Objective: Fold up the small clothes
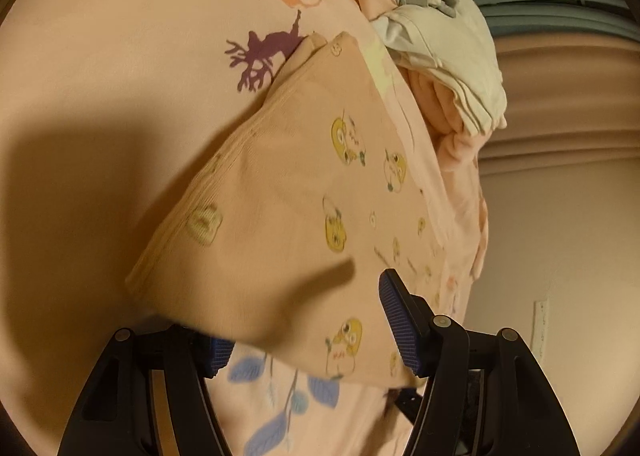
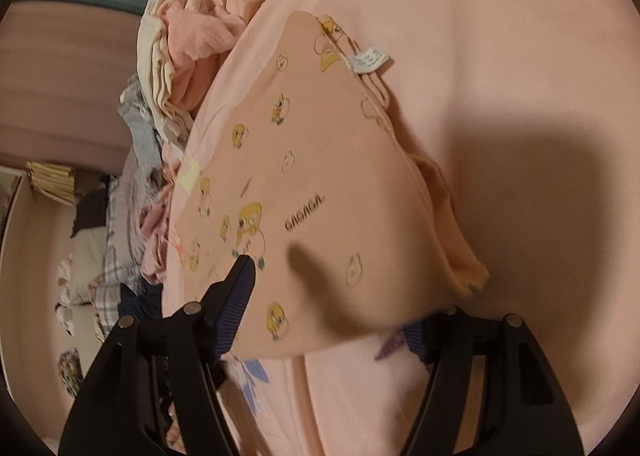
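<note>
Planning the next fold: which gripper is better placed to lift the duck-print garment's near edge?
Hard to separate: the left gripper and the right gripper both stand open, straddling the duck-print garment's near edge. Neither has a clear advantage.

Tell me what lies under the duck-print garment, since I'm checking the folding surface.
Under the duck-print garment lies a pink bedsheet printed with deer, flowers and leaves. Whatever sits directly beneath the garment's middle is covered.

The folded garment (image 1: 288, 191) lies on the bedsheet (image 1: 120, 75) (a clothes pile (image 1: 440, 35) behind it), between both tools' fingers.
</note>
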A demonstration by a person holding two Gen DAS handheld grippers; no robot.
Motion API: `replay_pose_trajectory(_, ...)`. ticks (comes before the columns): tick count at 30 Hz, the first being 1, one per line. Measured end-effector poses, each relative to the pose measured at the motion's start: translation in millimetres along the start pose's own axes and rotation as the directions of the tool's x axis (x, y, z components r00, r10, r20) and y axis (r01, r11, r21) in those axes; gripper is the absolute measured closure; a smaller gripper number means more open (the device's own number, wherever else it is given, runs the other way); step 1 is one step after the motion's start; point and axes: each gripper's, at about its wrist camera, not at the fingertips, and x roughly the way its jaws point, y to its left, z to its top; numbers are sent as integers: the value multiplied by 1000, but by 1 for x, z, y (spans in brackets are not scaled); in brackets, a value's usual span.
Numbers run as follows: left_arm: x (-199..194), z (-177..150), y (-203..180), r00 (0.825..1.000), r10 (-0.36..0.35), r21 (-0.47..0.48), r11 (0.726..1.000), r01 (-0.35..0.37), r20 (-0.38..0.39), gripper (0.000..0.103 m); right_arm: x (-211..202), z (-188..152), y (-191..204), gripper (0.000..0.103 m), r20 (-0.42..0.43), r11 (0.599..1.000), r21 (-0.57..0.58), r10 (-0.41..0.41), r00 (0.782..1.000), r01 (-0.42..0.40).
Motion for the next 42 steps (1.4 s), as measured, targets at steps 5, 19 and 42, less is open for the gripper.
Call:
replay_pose_trajectory(5,9,8,-9,997,44,31,998,-46,71,39,9,13,6,36,16,1000,-1,14,1000,-14)
replay_pose_trajectory(19,6,-6,-47,930,313,198,916,-349,193,91,12,21,21,94,84,991,-121,-50,995,60)
replay_pose_trajectory(42,-21,0,5,993,65,42,997,-69,95,51,5,-23,27,89,31,963,-223,-147,989,150)
